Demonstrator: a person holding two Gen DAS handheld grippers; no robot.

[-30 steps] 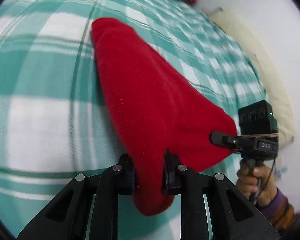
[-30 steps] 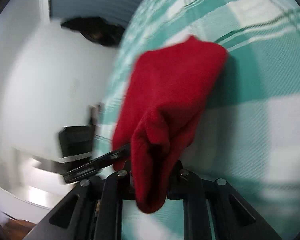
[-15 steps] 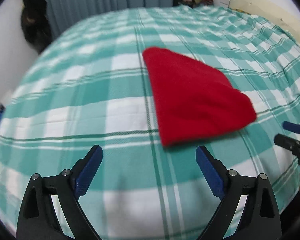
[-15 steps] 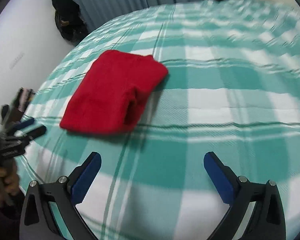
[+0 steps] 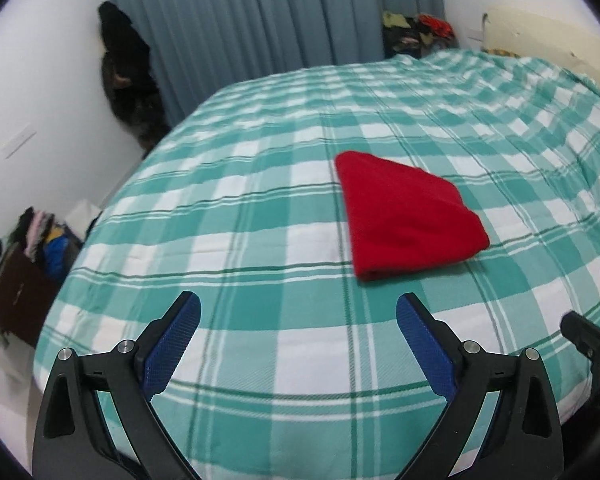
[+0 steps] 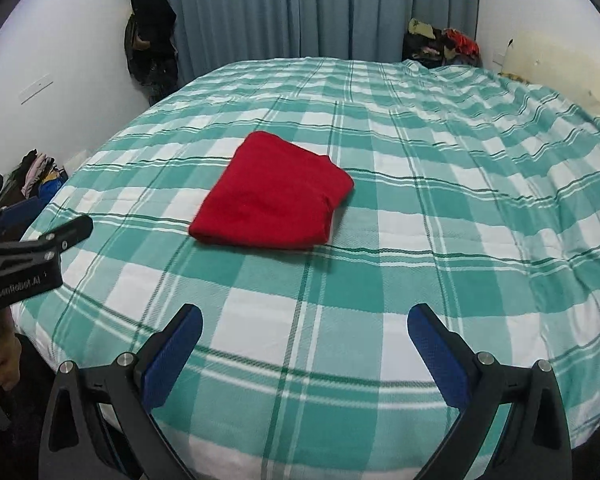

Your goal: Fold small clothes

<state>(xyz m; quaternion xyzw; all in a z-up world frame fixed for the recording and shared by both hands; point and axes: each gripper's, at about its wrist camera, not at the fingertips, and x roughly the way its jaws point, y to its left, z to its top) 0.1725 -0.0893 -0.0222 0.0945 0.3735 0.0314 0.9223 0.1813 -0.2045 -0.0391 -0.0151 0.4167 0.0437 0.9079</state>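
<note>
- The folded red fleece cloth [image 5: 408, 216] lies flat on the green-and-white checked bedspread [image 5: 260, 240], a neat thick wedge with its folded edge towards the near side.
- In the right wrist view the same red fleece cloth [image 6: 274, 194] sits left of centre, roughly in the middle of the bed, with nothing touching it.
- The left gripper [image 5: 298, 336] hangs above the near part of the bedspread, its jaws spread wide and nothing between them; the blue pads [image 5: 172, 344] are bare.
- Those jaws have just been opening, and the cloth now lies well beyond them, further up the bed and a little to the right.
- The right gripper [image 6: 304, 346] is the same story: jaws gaping, just been opening, only checked bedspread [image 6: 460, 200] showing between its blue pads [image 6: 436, 356].
- From the right wrist view, the left gripper's black finger [image 6: 66, 234] pokes in at the left edge, with a hand [image 6: 2, 364] wrapped round the handle below it.
- From the left wrist view, part of the right gripper [image 5: 588, 338] shows at the right edge, near the bed's side.
- At the far side hangs a grey-blue pleated curtain [image 6: 300, 8]; a dark garment [image 6: 150, 36] hangs on the white wall to its left.
- A heap of mixed clothes [image 6: 440, 46] sits at the far right corner, and another pile [image 6: 32, 176] lies beside the bed on the left.
</note>
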